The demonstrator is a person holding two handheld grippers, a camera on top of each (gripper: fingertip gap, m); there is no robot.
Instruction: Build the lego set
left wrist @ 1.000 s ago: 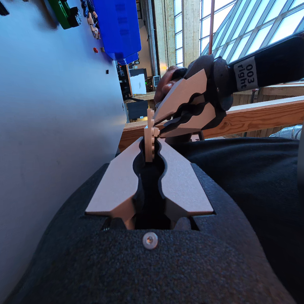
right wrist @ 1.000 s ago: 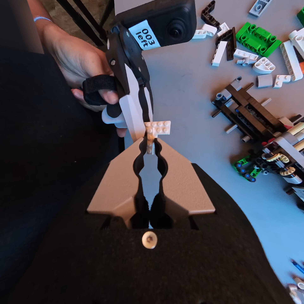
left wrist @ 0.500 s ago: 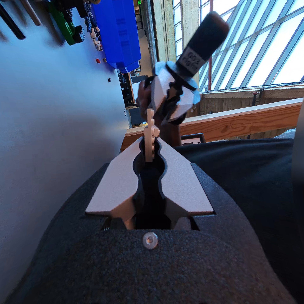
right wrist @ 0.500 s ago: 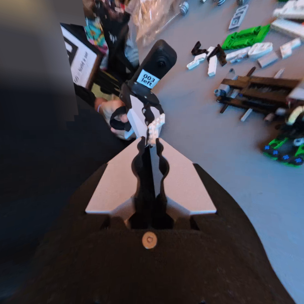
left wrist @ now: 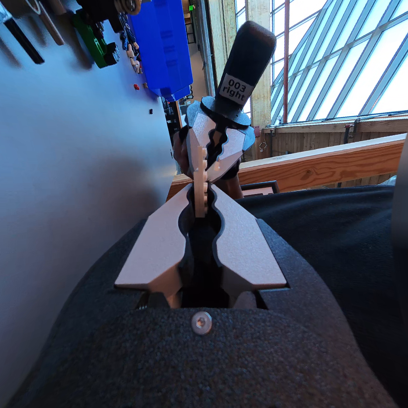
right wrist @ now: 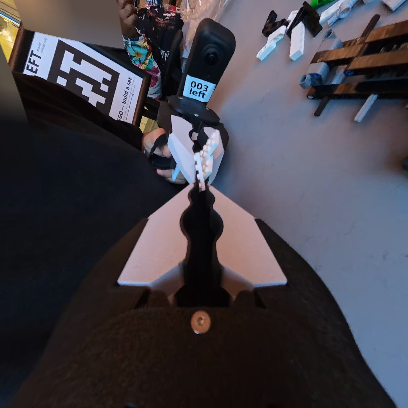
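My left gripper [left wrist: 201, 187] is shut on a white Lego plate assembly [left wrist: 199, 194], held edge-on with its studs facing right. My right gripper [left wrist: 208, 176] faces it tip to tip, jaws nearly closed. In the right wrist view the right gripper [right wrist: 199, 189] pinches the near end of the same white plate assembly [right wrist: 207, 152], which runs up between the fingers of the left gripper [right wrist: 202, 180]. Both grippers hold it in the air over a person's dark lap, beside the grey table [right wrist: 309, 198].
A dark Technic frame [right wrist: 364, 59] and loose white and black pieces [right wrist: 295, 42] lie on the table. A framed sign [right wrist: 84, 75] stands at left. A blue bin [left wrist: 163, 44], a green piece [left wrist: 95, 46] and a wooden rail [left wrist: 320, 163] show in the left wrist view.
The right gripper swung from the side of the plate assembly to face the left gripper end on. The left gripper kept its hold throughout.
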